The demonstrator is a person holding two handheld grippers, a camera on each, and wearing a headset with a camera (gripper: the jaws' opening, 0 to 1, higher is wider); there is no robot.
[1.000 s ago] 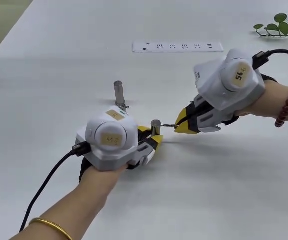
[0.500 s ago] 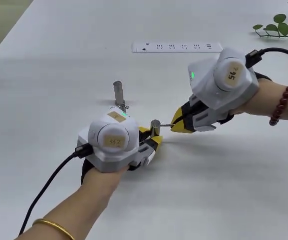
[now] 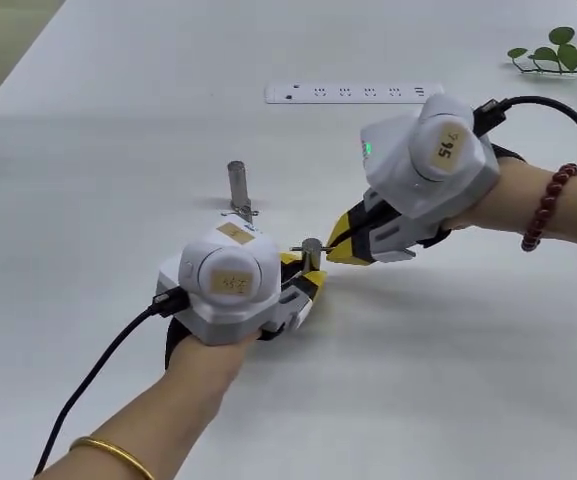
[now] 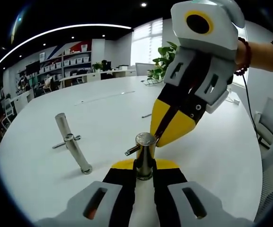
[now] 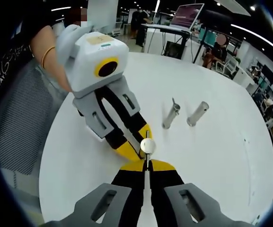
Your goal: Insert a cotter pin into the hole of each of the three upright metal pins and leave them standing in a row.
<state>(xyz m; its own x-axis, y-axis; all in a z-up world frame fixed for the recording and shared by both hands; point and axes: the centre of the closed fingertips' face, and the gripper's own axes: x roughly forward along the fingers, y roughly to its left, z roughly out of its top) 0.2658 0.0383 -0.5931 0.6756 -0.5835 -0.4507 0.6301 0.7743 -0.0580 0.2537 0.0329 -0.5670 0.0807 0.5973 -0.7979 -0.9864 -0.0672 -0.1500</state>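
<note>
— The grippers' colours?
— Both left gripper (image 3: 303, 283) and right gripper (image 3: 338, 247): white bodies, black jaws, yellow tips.
— The rest?
— Silvery metal pins (image 3: 237, 183), white table (image 3: 118, 120), dark red bead bracelet (image 3: 545, 205), gold bangle (image 3: 108, 455).

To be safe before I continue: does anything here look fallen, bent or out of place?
Nothing stands out. Two free pins stand upright: the far pin bare, the near pin with a cotter pin through it. The left gripper grips the third pin upright, and the right gripper holds a second cotter pin in its hole.
</note>
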